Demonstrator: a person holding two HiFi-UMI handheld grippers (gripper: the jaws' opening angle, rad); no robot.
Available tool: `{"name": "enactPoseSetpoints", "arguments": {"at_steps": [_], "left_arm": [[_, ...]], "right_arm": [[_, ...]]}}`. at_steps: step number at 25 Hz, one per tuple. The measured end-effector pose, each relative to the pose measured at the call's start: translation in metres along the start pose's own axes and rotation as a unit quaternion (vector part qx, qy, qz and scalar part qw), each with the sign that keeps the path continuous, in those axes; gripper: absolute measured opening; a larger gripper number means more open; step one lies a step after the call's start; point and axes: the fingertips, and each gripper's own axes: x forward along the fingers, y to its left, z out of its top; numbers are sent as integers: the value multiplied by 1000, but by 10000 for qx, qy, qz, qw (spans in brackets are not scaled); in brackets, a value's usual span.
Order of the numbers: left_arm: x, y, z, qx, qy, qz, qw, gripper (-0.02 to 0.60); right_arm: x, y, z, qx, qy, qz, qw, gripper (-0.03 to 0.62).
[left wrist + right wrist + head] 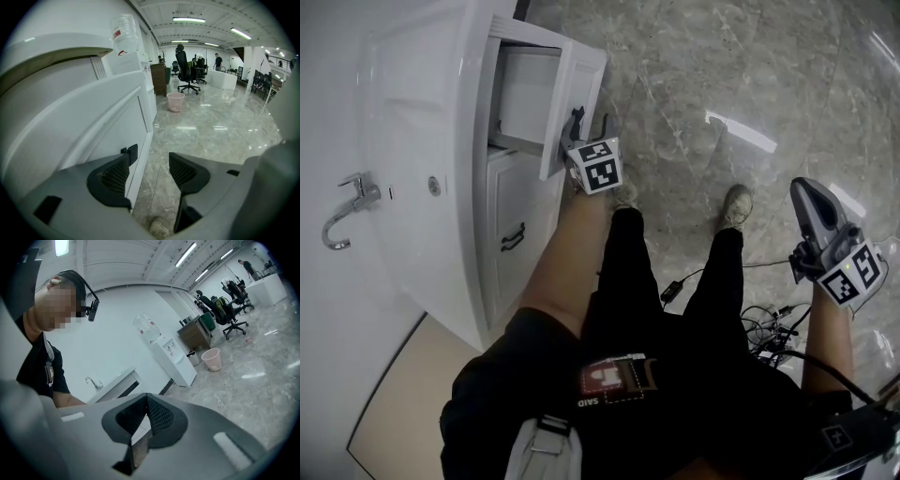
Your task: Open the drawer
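Bright, even indoor light from ceiling strip lights, white glare streaks on the polished marble floor, shadows soft and faint, strong fisheye bending and black vignetted corners in both gripper views, nearest foreground slightly soft.

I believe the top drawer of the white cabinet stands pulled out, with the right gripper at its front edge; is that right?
Not quite: it is the left gripper at the front edge, not the right gripper, which is held away over the floor. The head view shows this. The top drawer does stand pulled out of the white cabinet.
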Motion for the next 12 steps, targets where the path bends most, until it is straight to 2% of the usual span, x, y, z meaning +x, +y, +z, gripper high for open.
{"name": "enactPoseSetpoints", "arguments": {"at_steps": [6,12], "left_arm": [[-4,-9,1,86,-102,-10,9999,252],[-8,-16,-4,-19,-2,-27,10000,253]], "right_arm": [[-10,-4,-1,40,-98,-47,9999,2],[-17,-7,-6,95,-158,-82,9998,2]]}}
